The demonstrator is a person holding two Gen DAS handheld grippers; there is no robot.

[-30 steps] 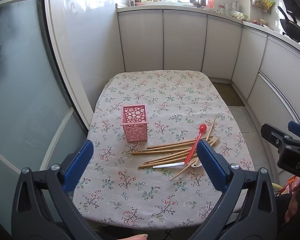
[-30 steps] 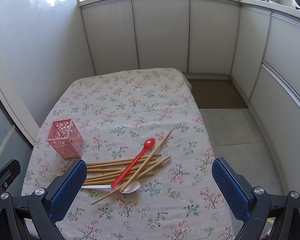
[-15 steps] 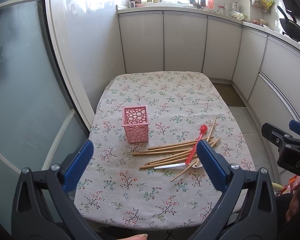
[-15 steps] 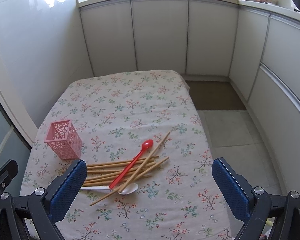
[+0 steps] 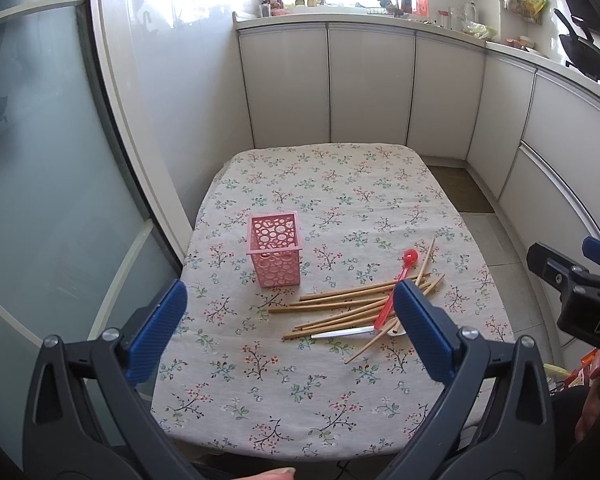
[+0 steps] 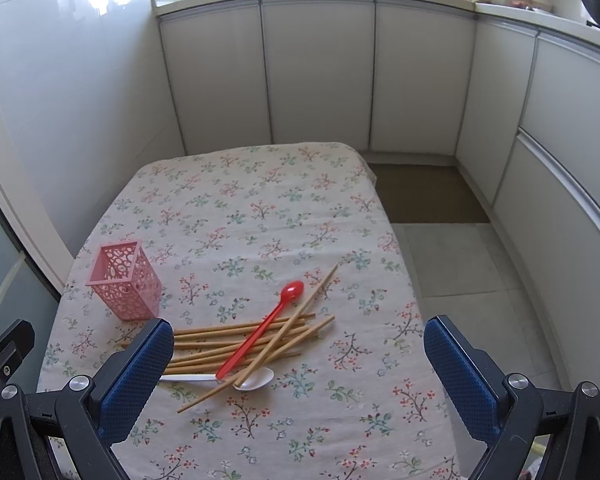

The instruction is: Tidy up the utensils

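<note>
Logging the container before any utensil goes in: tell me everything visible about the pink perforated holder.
The pink perforated plastic holder is a tall, square-sided basket with an open top, a slightly flared rim and walls pierced by round holes of mixed sizes. It stands upright on the floral tablecloth, near the table's left edge, left of and a little beyond the pile of wooden chopsticks. It looks empty. Nothing touches it but the cloth; the nearest chopstick ends lie just short of its base, and neither claw is near it.
</note>
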